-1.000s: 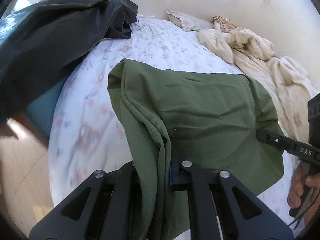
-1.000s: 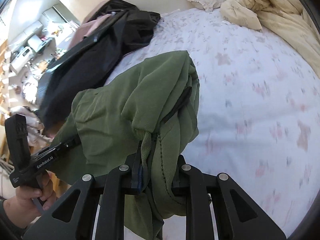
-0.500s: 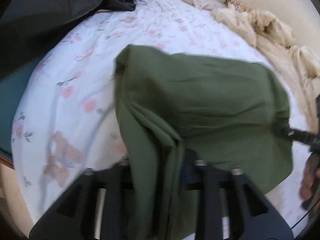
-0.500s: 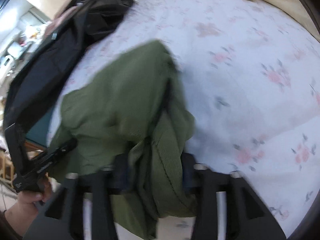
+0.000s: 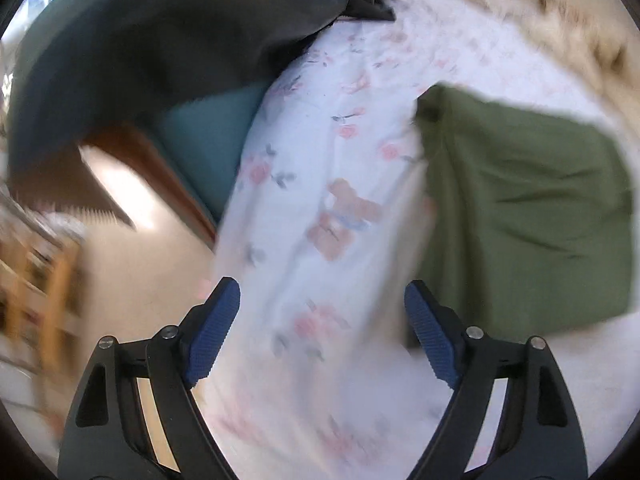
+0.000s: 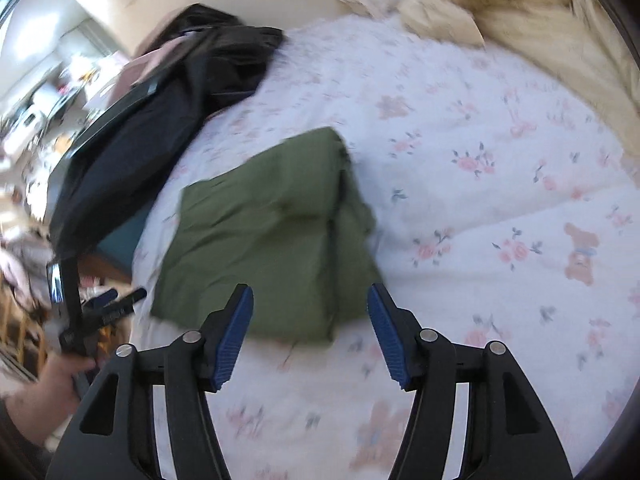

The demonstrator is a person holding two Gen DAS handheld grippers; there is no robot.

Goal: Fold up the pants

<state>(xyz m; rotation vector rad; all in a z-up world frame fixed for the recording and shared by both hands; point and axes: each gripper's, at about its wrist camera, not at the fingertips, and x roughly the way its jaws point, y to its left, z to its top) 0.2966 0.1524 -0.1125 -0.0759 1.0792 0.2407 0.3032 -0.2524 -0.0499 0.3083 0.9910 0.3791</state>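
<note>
Pants: green, folded into a thick pad, lying on the floral bed sheet near its edge, beside a dark garment pile. Left gripper and right gripper: jaws have just been opening, now wide apart, nothing between them. Fabric looks soft, light, floppy; layers will likely slide, so best pinch all of them at a folded corner. No legible writing; blurred print on the left tool.
</note>
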